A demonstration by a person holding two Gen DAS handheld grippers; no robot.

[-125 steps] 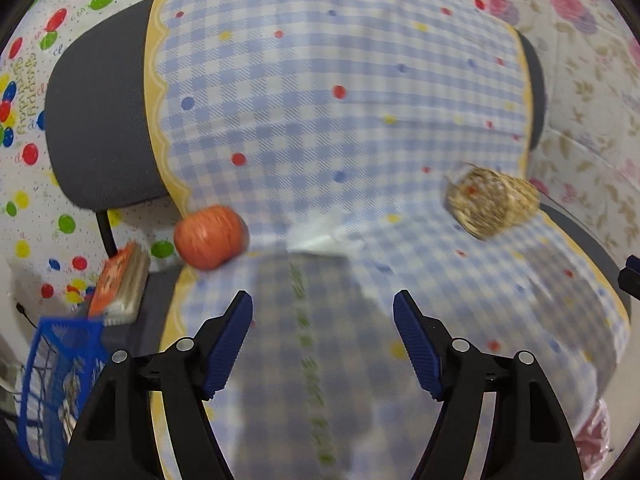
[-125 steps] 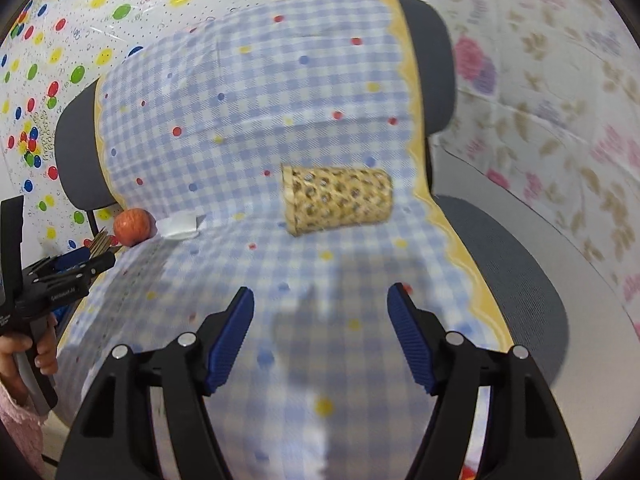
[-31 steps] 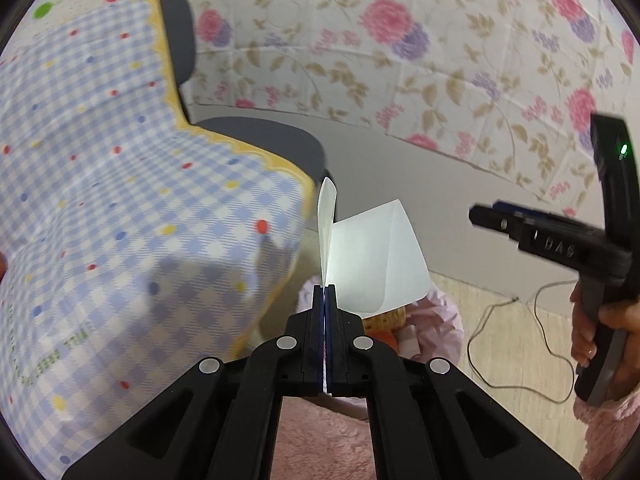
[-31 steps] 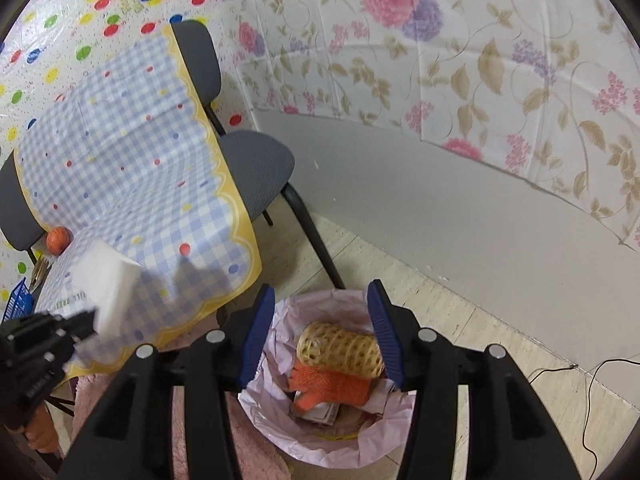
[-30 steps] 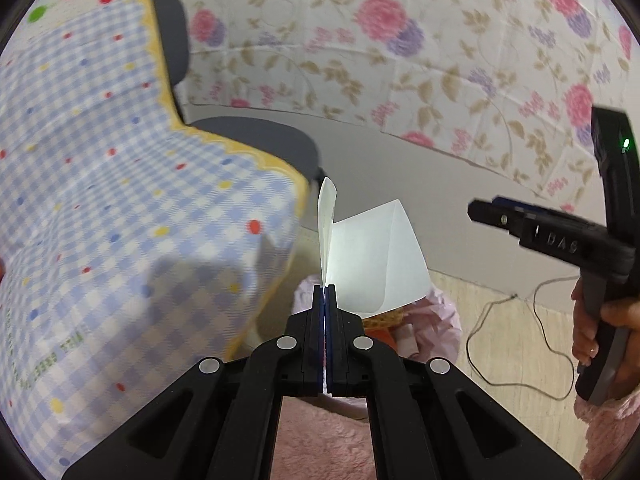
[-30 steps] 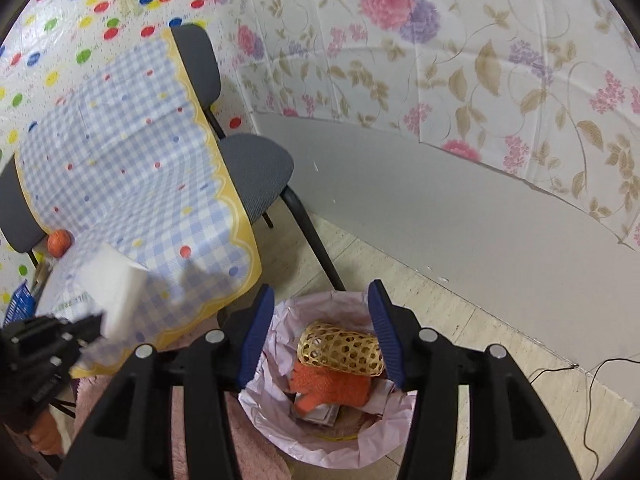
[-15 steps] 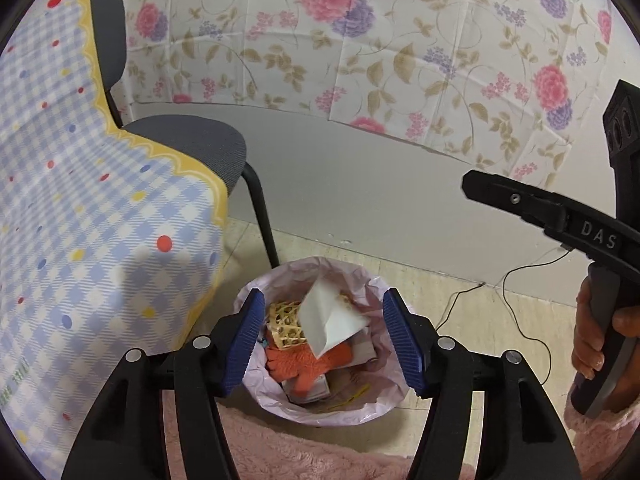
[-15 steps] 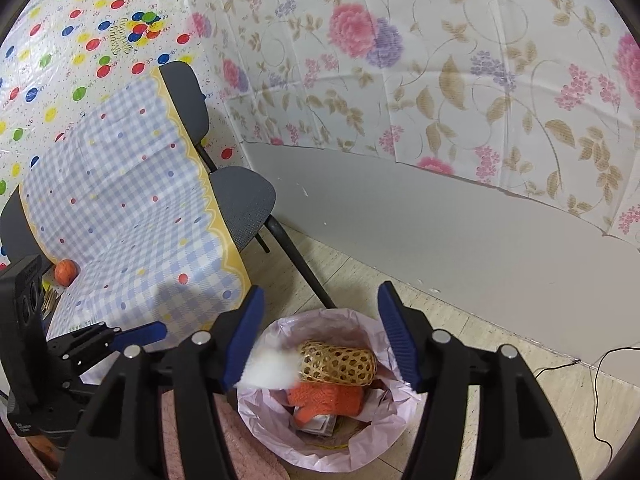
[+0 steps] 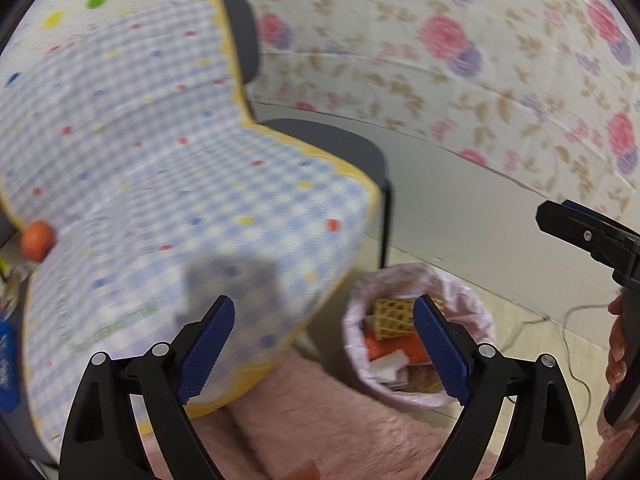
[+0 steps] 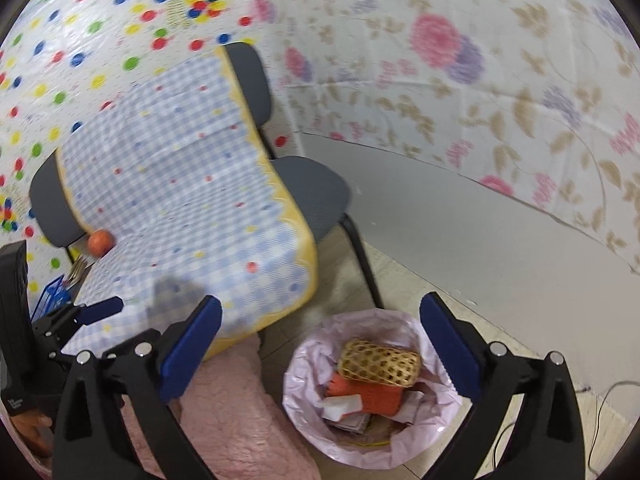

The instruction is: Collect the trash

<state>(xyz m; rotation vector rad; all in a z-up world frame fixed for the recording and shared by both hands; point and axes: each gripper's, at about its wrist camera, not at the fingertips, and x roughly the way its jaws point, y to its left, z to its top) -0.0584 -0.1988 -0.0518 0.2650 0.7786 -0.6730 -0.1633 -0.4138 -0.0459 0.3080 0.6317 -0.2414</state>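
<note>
We see open air above the bin (image 10: pixel 430 416) at lower centre of the right view, its mouth unblocked between our spread right gripper (image 10: pixel 320 344). The chair (image 10: pixel 316 188) and its hanging cloth (image 10: pixel 192 216) crowd the bin's left side; the wall (image 10: pixel 480 232) closes off behind.

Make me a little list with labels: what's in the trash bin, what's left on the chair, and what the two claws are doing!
bin: trash bin with pink liner, on the floor beside the chair
in bin: woven basket tube, orange item, white paper
on chair: orange ball on the checkered cloth
left claw: open, empty
right claw: open, empty, above the bin
</note>
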